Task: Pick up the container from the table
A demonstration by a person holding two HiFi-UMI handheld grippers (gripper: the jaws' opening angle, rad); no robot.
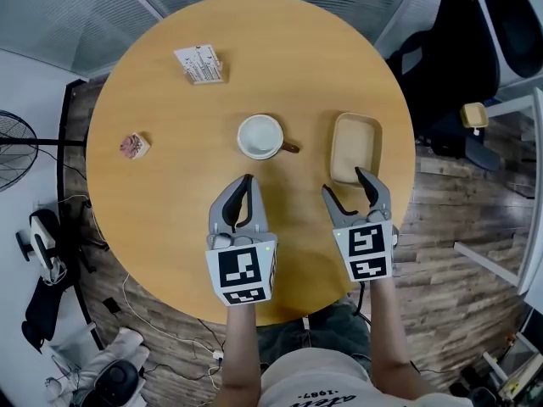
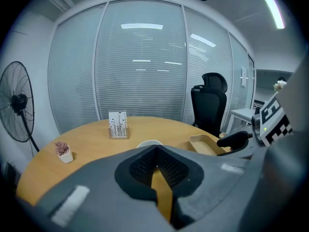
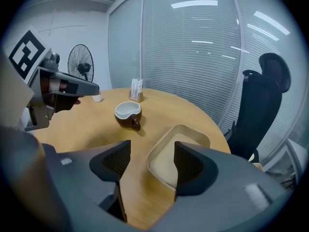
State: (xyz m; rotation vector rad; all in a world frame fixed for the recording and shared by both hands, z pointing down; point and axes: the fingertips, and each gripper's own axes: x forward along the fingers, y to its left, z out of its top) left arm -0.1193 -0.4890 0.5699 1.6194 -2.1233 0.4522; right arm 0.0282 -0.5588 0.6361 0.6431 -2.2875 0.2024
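The container (image 1: 355, 147) is a shallow beige rectangular tray on the right side of the round wooden table (image 1: 170, 193). My right gripper (image 1: 346, 185) is open at its near edge. In the right gripper view, the gripper (image 3: 150, 161) has one jaw outside the container (image 3: 161, 166) and the other over its inside, so the near left rim lies between them. Whether a jaw touches the rim cannot be told. My left gripper (image 1: 243, 185) is shut and empty over bare table, just in front of the mug. Its tips (image 2: 156, 151) meet in its own view.
A brown mug (image 1: 260, 136) with a white inside stands mid-table, left of the container. A card holder (image 1: 200, 64) stands at the far side and a small potted plant (image 1: 133, 146) at the left. A black office chair (image 1: 458, 49) and a fan (image 1: 13, 147) stand off the table.
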